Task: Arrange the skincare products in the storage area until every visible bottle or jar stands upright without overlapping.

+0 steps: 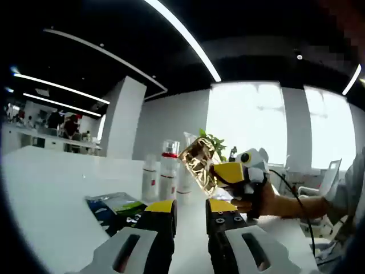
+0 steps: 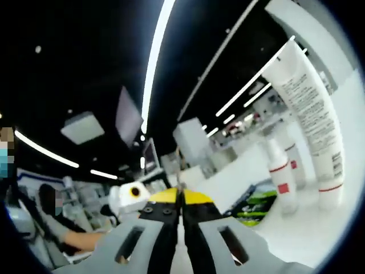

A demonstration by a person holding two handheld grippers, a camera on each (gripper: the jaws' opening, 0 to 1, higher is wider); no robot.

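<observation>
Left gripper agape; right gripper's shiny packet unidentifiable.

bare table left, upright bottles ahead, flat packet near

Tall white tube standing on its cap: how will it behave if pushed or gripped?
The tall white tube is narrow over a small cap base, so a high push probably tips it. It looks like a soft squeeze tube and may dent under a claw. Falling, it could hit the red-banded bottle beside it.
</observation>
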